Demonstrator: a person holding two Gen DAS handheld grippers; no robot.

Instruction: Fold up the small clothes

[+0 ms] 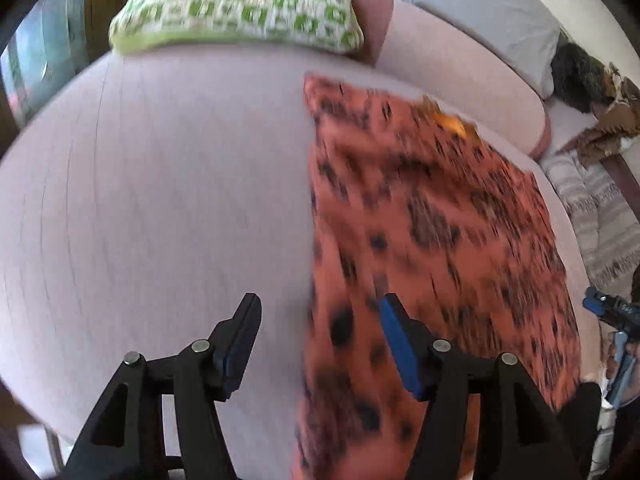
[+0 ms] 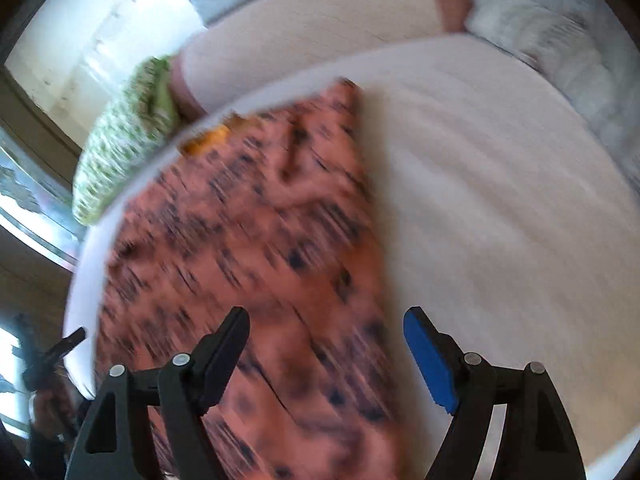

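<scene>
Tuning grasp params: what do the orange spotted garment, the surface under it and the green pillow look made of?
Orange spotted garment: thin soft fabric, matte; it lies flat with shallow wrinkles. Exact weave lost to blur.
Pink cover: matte cloth over padding, faint creases.
Green-and-white pillow: looks knitted or woven, blocky textured pattern.

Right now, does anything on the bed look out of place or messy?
Nothing is spilled or damaged. The orange spotted garment lies flat on the pink bedcover, with a small yellow-orange patch showing at its far edge.
</scene>
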